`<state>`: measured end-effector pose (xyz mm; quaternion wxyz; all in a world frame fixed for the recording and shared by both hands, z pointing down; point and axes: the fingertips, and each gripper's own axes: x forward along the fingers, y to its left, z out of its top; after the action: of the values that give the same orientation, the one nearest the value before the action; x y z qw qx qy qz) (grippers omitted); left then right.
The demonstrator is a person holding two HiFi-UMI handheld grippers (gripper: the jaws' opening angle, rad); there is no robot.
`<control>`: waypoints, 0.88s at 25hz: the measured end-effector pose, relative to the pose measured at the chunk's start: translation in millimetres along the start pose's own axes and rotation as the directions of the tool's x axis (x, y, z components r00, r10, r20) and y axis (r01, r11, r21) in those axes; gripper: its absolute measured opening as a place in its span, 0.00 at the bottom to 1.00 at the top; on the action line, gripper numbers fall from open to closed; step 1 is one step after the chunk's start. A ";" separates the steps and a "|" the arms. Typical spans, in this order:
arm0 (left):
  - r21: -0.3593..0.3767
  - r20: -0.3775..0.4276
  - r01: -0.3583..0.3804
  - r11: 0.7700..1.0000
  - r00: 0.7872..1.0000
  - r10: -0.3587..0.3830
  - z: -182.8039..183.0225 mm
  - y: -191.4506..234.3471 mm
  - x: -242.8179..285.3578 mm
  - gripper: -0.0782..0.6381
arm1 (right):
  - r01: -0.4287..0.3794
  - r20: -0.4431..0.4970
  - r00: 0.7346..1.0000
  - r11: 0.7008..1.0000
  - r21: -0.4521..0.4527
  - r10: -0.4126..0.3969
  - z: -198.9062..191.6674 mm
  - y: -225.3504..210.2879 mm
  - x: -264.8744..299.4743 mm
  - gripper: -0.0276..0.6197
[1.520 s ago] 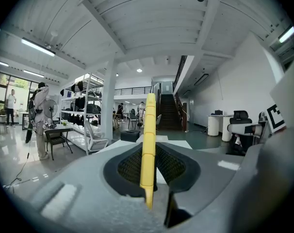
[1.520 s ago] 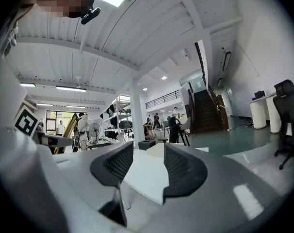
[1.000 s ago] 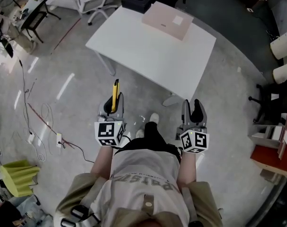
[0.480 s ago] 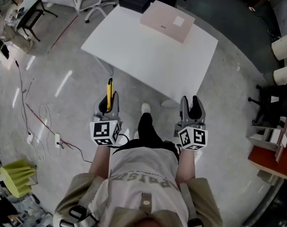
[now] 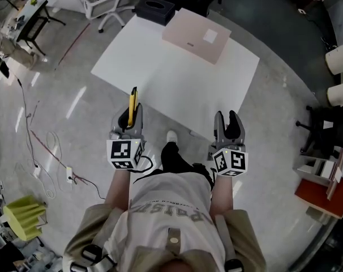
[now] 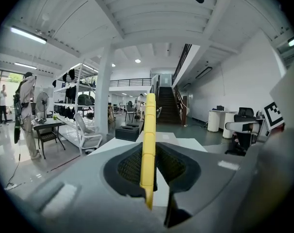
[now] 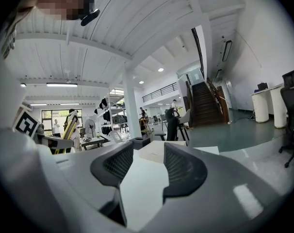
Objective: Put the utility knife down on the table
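A yellow utility knife stands between the jaws of my left gripper, which is shut on it; its tip sticks out past the jaws over the near left edge of the white table. My right gripper is open with nothing between its fingers, just short of the table's near right edge. Through both gripper views the white table lies straight ahead.
A pink flat box with a white label and a black box lie at the table's far end. A white chair stands far left, cables trail on the floor at left, a black chair at right.
Both grippers have moved forward toward the table with the person walking. The knife's tip now reaches the table's near edge. The jaws have kept their state.
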<state>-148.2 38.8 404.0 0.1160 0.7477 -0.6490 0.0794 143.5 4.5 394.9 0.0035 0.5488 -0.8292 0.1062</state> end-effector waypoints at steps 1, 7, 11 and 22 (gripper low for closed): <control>0.006 -0.008 0.009 1.000 1.000 -0.009 1.2 -0.9 8.6 0.20 | -0.005 -0.003 1.000 1.000 0.000 0.005 0.6 -2.6 8.1 0.33; 0.040 -0.062 0.078 0.996 0.995 -0.076 6.9 -15.5 62.4 0.20 | -0.047 -0.018 0.999 0.999 -0.014 0.046 7.1 -21.6 47.6 0.33; 0.082 -0.097 0.133 0.988 0.987 -0.125 8.2 -30.0 92.4 0.20 | -0.091 -0.035 0.995 0.995 -0.036 0.090 10.2 -30.7 65.6 0.32; 0.117 -0.221 0.307 0.945 0.935 -0.276 -15.5 -59.5 147.6 0.20 | -0.126 -0.124 0.985 0.990 -0.067 0.117 -10.5 -40.2 94.5 0.33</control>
<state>-67.4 -89.7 454.4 0.1353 0.8305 -0.5078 0.1850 141.4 -94.6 423.7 0.0671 0.4894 -0.8628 0.1079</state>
